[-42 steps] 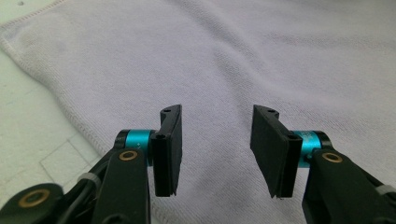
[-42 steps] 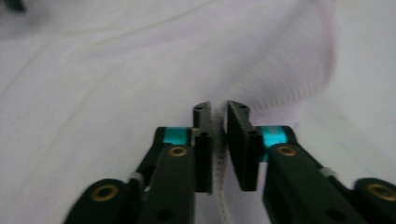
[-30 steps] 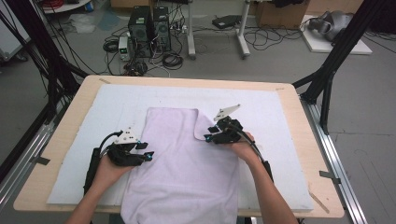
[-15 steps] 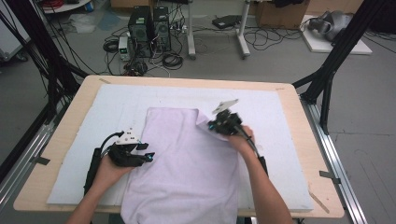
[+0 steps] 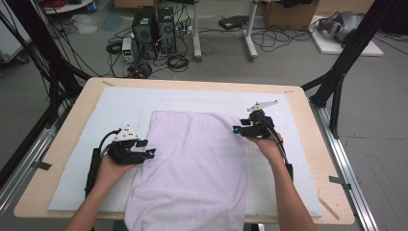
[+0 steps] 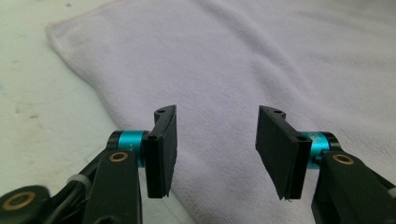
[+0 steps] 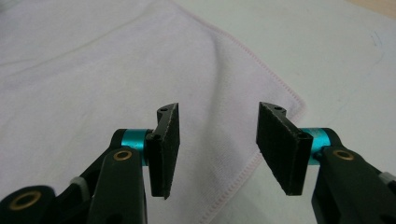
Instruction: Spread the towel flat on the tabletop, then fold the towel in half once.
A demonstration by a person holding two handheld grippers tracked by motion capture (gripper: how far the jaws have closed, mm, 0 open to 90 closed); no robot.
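A pale lilac towel lies spread on a white mat, and its near end hangs over the table's front edge. My left gripper hovers open at the towel's left edge, jaws empty over the cloth. My right gripper is at the towel's right edge near the far right corner. Its jaws have just been opening and stand open with nothing between them. In the right gripper view the hemmed corner lies flat on the mat just beyond the jaws.
The wooden table has bare mat to the left, right and far side of the towel. Black frame legs stand at the back right and back left corners. Computer towers and cables sit on the floor beyond.
My right gripper moved to the right, drawing the towel's far right corner with it, so the towel now lies wider. Its jaws then let go. The left hand stayed put.
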